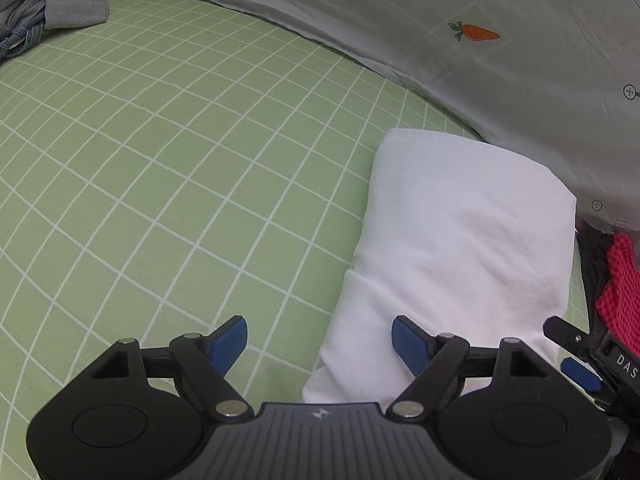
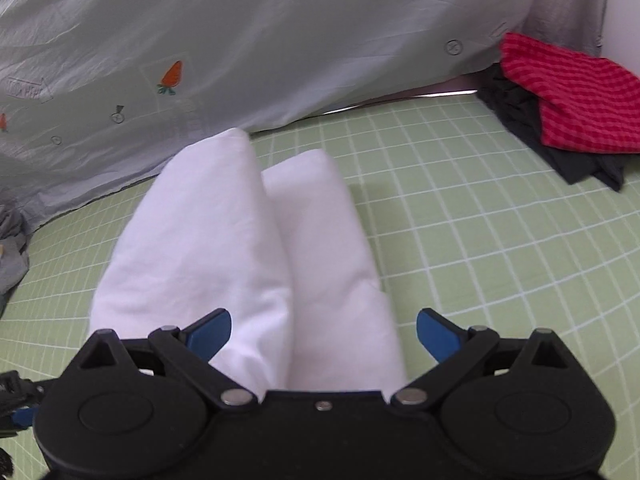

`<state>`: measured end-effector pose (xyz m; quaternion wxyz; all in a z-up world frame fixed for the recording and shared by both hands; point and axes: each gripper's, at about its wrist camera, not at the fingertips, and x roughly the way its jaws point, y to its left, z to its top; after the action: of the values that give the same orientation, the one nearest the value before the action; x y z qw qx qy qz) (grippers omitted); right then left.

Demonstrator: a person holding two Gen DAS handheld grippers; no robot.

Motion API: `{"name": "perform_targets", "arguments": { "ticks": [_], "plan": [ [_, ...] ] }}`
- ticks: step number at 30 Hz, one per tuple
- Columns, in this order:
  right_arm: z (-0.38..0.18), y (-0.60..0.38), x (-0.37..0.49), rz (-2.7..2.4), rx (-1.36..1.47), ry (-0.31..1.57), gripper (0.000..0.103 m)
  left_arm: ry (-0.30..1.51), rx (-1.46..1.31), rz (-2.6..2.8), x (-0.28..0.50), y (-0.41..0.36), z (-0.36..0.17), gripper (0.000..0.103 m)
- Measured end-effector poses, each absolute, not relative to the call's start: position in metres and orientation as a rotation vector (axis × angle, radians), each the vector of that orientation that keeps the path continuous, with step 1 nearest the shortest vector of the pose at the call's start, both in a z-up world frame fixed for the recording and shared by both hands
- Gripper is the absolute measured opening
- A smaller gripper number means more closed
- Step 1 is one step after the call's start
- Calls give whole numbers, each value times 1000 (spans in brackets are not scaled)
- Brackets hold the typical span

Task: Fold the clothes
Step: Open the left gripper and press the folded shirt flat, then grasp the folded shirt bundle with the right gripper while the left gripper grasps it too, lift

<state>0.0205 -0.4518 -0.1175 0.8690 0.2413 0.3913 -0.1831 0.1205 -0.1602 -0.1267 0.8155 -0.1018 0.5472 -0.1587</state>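
A white folded garment (image 1: 460,240) lies on the green checked sheet (image 1: 160,160), doubled into two long rolls side by side (image 2: 240,240). My left gripper (image 1: 318,340) is open above the garment's near left edge; its right pad (image 1: 408,344) is over the cloth and its left pad over the bare sheet. My right gripper (image 2: 324,324) is also open, its jaws wide over the near end of the white garment and not pressing on it. Part of the right gripper (image 1: 576,356) shows at the left wrist view's right edge.
A grey duvet with carrot prints (image 1: 480,60) (image 2: 240,40) borders the sheet at the back. A red checked garment (image 2: 572,96) lies on dark clothes (image 2: 520,108) at the right. A heap of grey clothes (image 1: 60,4) sits far left.
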Motion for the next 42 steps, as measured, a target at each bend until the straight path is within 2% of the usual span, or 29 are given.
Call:
{"name": "perform_targets", "arguments": {
  "ticks": [3, 5, 6, 7, 8, 9, 12, 18, 20, 21, 22, 23, 27, 36, 38, 39, 40, 41, 42],
  "plan": [
    [-133, -450, 37, -334, 578, 855, 96, 1164, -232, -342, 125, -159, -130, 83],
    [-140, -451, 43, -285, 625, 864, 78, 1157, -243, -342, 128, -159, -131, 83],
    [-142, -452, 44, -241, 649, 858, 50, 1154, -248, -336, 130, -159, -131, 83],
    [-140, -452, 44, -222, 635, 851, 37, 1150, -252, -330, 132, -160, -131, 83],
    [-136, -451, 44, -206, 616, 844, 30, 1149, -252, -325, 134, -162, -131, 84],
    [-133, -450, 45, -190, 597, 837, 16, 1147, -251, -325, 136, -166, -130, 84],
    [-121, -461, 33, -143, 640, 773, 11, 1138, -243, -335, 144, -177, -127, 83],
    [-96, -486, -3, -202, 593, 667, 10, 1108, -140, -451, 148, -211, -115, 87],
    [-112, -503, -6, -287, 579, 712, 18, 1103, -114, -497, 146, -220, -115, 90],
    [-127, -512, -5, -316, 588, 764, 39, 1106, -108, -517, 146, -224, -117, 91],
    [-140, -518, -4, -354, 591, 820, 66, 1119, -105, -530, 146, -226, -120, 91],
    [-147, -522, -6, -370, 608, 831, 74, 1133, -102, -541, 146, -229, -123, 91],
    [-163, -533, -10, -327, 740, 819, 86, 1193, -137, -576, 150, -234, -139, 93],
    [-186, -530, 8, -258, 881, 803, 94, 1274, -323, -663, 160, -242, -162, 94],
    [-187, -525, 13, -249, 892, 785, 95, 1286, -347, -671, 160, -242, -165, 91],
    [-187, -522, 14, -255, 891, 779, 95, 1280, -343, -691, 159, -243, -164, 84],
    [-186, -518, 16, -258, 879, 782, 89, 1271, -340, -699, 157, -243, -162, 78],
    [-185, -518, 15, -248, 888, 784, 80, 1262, -337, -707, 154, -243, -160, 67],
    [-184, -517, 14, -237, 902, 786, 63, 1252, -334, -715, 152, -244, -157, 55]
  ]
}}
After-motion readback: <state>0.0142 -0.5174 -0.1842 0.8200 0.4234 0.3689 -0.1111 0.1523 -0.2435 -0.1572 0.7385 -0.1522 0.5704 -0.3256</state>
